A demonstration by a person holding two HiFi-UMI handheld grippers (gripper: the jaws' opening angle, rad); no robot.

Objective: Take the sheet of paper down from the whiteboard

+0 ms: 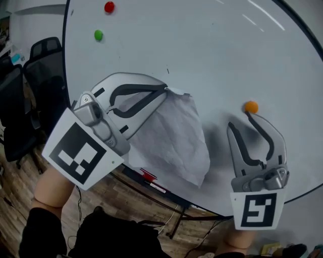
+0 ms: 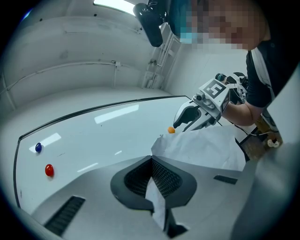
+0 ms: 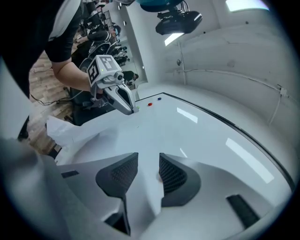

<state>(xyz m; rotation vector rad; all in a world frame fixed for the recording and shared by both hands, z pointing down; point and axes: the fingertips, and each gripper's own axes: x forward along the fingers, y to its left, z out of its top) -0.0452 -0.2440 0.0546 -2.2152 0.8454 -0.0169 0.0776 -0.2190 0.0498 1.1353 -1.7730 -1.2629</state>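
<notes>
The white sheet of paper (image 1: pixel 176 138) hangs crumpled in front of the whiteboard (image 1: pixel 212 45), and its lower end sags free. My left gripper (image 1: pixel 165 90) is shut on the sheet's top corner. In the left gripper view the paper (image 2: pixel 201 147) runs out from between the closed jaws. My right gripper (image 1: pixel 240 121) stands open to the right of the sheet, with its tips at the board. An orange magnet (image 1: pixel 251 107) sits on the board just above one fingertip. In the right gripper view nothing but bare board lies between the jaws of the right gripper (image 3: pixel 148 157).
A red magnet (image 1: pixel 109 7) and a green magnet (image 1: pixel 98 35) stick to the board's upper left. A red marker (image 1: pixel 148 176) lies on the ledge below the board. Black office chairs (image 1: pixel 40 75) stand at the left over a wooden floor.
</notes>
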